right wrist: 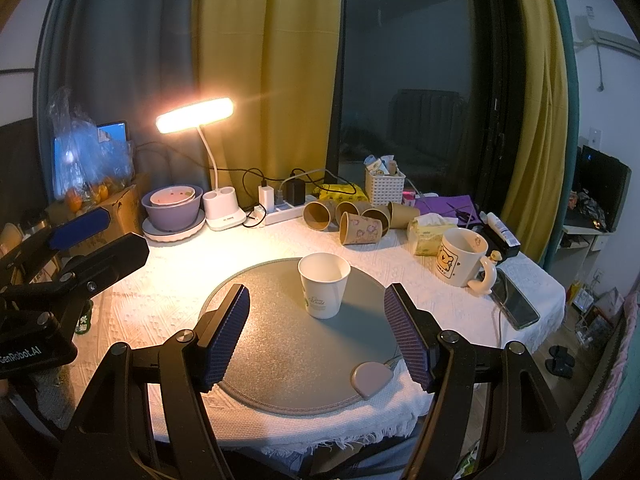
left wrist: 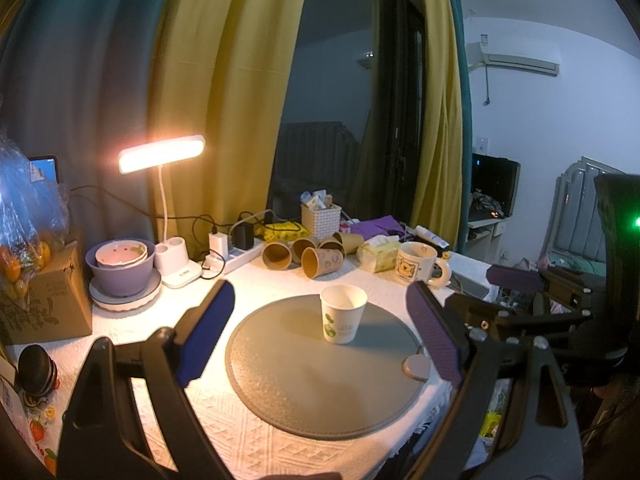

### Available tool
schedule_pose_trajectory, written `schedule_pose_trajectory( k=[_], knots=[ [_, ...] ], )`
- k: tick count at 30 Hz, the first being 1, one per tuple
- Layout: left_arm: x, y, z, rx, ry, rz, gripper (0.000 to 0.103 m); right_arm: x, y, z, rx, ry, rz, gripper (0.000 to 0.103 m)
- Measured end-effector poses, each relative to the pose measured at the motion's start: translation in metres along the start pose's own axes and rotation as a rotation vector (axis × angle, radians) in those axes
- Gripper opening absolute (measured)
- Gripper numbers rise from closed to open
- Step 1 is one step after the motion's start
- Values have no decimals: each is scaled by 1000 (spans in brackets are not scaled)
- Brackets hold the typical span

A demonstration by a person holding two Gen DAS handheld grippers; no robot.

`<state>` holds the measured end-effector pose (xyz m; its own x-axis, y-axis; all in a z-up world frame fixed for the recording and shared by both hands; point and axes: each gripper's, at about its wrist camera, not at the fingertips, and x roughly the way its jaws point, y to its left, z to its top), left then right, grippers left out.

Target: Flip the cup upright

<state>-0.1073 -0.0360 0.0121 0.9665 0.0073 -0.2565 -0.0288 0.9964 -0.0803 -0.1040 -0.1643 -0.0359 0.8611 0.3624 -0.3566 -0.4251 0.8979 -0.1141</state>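
Observation:
A white paper cup (left wrist: 343, 313) with a green print stands upright, mouth up, on the round grey mat (left wrist: 304, 380). It also shows in the right wrist view (right wrist: 323, 285) on the same mat (right wrist: 280, 360). My left gripper (left wrist: 322, 304) is open and empty, with the cup a little ahead between its fingers, untouched. My right gripper (right wrist: 316, 304) is open and empty, held back from the cup. The right gripper (left wrist: 516, 284) shows at the right of the left wrist view; the left gripper (right wrist: 80, 228) shows at the left of the right wrist view.
Several brown paper cups (right wrist: 360, 220) lie on their sides at the back. A bear mug (right wrist: 464, 256), tissue pack (right wrist: 430, 232), phone (right wrist: 516, 304), white basket (right wrist: 384, 188), lit desk lamp (right wrist: 196, 116), purple bowls (right wrist: 174, 208), power strip (right wrist: 284, 212) and cardboard box (left wrist: 44, 300) ring the mat.

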Motion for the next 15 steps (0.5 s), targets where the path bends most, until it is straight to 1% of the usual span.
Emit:
schedule_pose_trajectory(
  k=[15],
  knots=[
    [-1,-1,-4,-5,2,-2,89,0,1,-2,-2,4,1,73]
  ],
)
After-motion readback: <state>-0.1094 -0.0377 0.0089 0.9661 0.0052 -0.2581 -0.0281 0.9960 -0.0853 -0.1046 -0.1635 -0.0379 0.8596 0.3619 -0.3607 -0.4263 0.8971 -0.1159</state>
